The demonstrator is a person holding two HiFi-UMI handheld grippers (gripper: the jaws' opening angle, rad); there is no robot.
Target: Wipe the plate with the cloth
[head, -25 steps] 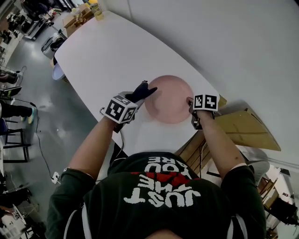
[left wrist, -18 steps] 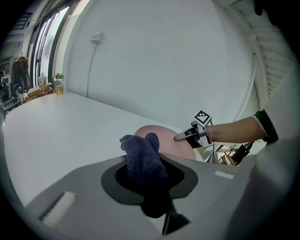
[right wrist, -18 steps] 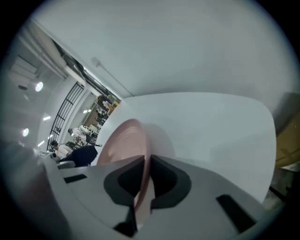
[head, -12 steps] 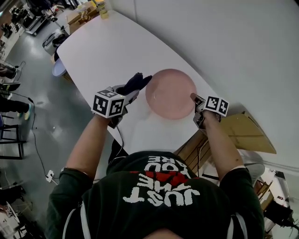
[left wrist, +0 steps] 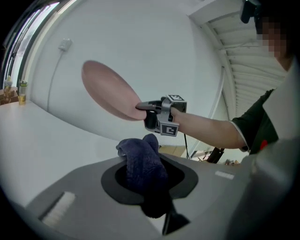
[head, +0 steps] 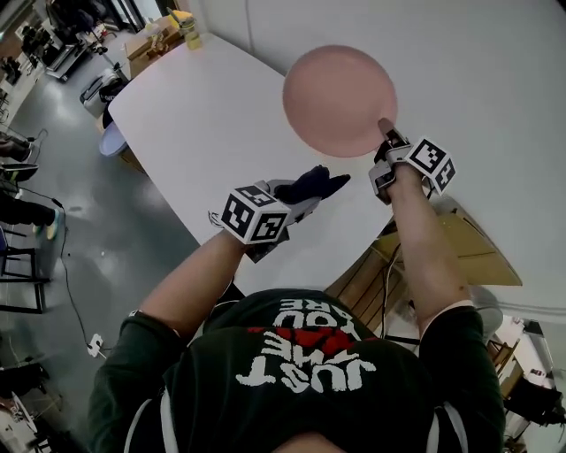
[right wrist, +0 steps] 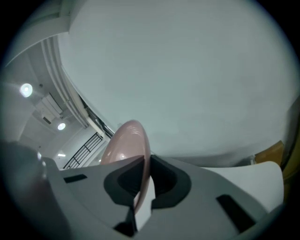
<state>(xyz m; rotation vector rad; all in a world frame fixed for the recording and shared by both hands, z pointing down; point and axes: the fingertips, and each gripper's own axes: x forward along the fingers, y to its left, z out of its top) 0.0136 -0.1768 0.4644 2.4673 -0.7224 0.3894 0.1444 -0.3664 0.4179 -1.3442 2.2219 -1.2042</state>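
I've got the plate point(head: 340, 95) up off the table point(head: 199, 102), held by its rim in the right gripper point(head: 386, 133). Those jaws have just been closing, and the right gripper view shows them pinching the plate's edge between them. The plate is round, shallow and pale pink. Its face is smooth with a faint sheen, and fine rings run near the rim. It stands tilted, almost edge-on to the right gripper, and nothing shows on its face but plain pink.

The left gripper point(head: 299, 202) is clamped on the cloth point(head: 317, 184), a dark navy terry rag (thick and nubbly, it looks). It is bunched into a lump that sticks out past the fingertips. The cloth sits lower than the plate and well apart from it, over the near part of the table.

The table is a long white top with rounded corners, matte and plain. At its far corner stands a small yellowish bottle point(head: 187, 26). A white wall point(head: 495, 62) runs along one side, flat cardboard point(head: 473, 248) lies by the near corner, and the floor point(head: 66, 203) is glossy grey.
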